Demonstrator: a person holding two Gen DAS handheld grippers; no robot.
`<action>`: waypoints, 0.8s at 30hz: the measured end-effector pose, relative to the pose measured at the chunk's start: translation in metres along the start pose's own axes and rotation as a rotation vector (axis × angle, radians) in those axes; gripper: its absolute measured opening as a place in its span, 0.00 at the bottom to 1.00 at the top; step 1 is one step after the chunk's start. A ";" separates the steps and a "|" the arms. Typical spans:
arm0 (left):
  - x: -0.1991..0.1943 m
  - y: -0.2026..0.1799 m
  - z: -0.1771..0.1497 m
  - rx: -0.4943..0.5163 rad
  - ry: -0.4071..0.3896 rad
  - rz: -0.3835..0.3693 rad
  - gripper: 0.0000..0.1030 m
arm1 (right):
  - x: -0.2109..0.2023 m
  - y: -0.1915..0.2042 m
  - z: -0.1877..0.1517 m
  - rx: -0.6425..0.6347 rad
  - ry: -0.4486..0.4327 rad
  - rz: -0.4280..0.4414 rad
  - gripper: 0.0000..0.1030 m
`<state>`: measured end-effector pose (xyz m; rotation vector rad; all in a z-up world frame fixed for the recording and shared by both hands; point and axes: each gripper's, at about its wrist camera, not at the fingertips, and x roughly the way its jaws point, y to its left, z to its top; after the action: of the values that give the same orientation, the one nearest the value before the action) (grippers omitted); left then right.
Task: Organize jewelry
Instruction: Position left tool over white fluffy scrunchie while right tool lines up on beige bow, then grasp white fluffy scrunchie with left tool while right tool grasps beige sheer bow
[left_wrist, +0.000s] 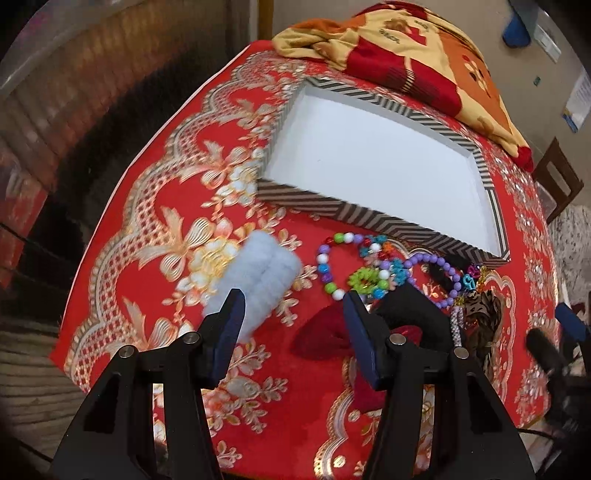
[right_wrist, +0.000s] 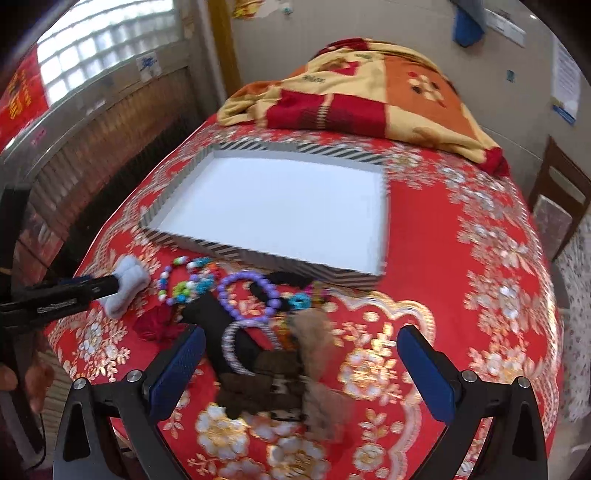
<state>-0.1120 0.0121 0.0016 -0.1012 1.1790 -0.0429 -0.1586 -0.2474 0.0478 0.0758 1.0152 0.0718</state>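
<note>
A shallow tray (left_wrist: 369, 218) with a zigzag-striped rim and a bare white floor lies on the red floral cloth. In front of it is a heap of jewelry: a multicoloured bead bracelet (left_wrist: 345, 266), a purple bead bracelet (left_wrist: 441, 275), a fluffy pale-blue hair clip (left_wrist: 255, 284) and a dark red bow (left_wrist: 321, 343). My left gripper (left_wrist: 293, 317) hangs open above the bow, its left finger over the blue clip's end. In the right wrist view my right gripper (right_wrist: 304, 354) stands wide open over brown furry hair pieces (right_wrist: 314, 369) and a striped bangle (right_wrist: 236, 343). It touches none of them.
A folded red, orange and yellow blanket (right_wrist: 369, 92) lies behind the tray (right_wrist: 258, 254) at the back of the table. A wooden chair (right_wrist: 557, 195) stands to the right. The table's left edge drops toward a wall with a window. The left gripper (right_wrist: 99, 288) reaches in from the left.
</note>
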 end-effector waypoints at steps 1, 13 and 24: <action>0.000 0.004 -0.001 -0.009 0.006 -0.002 0.53 | -0.003 -0.008 -0.002 0.009 -0.007 0.003 1.00; -0.003 0.026 -0.023 -0.097 0.090 -0.114 0.53 | -0.001 -0.049 -0.027 0.001 0.038 0.069 1.00; 0.012 0.028 -0.016 -0.124 0.131 -0.120 0.66 | 0.029 -0.032 -0.040 -0.055 0.112 0.134 0.80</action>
<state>-0.1225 0.0382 -0.0181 -0.2819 1.3051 -0.0831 -0.1767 -0.2751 -0.0009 0.0905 1.1182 0.2283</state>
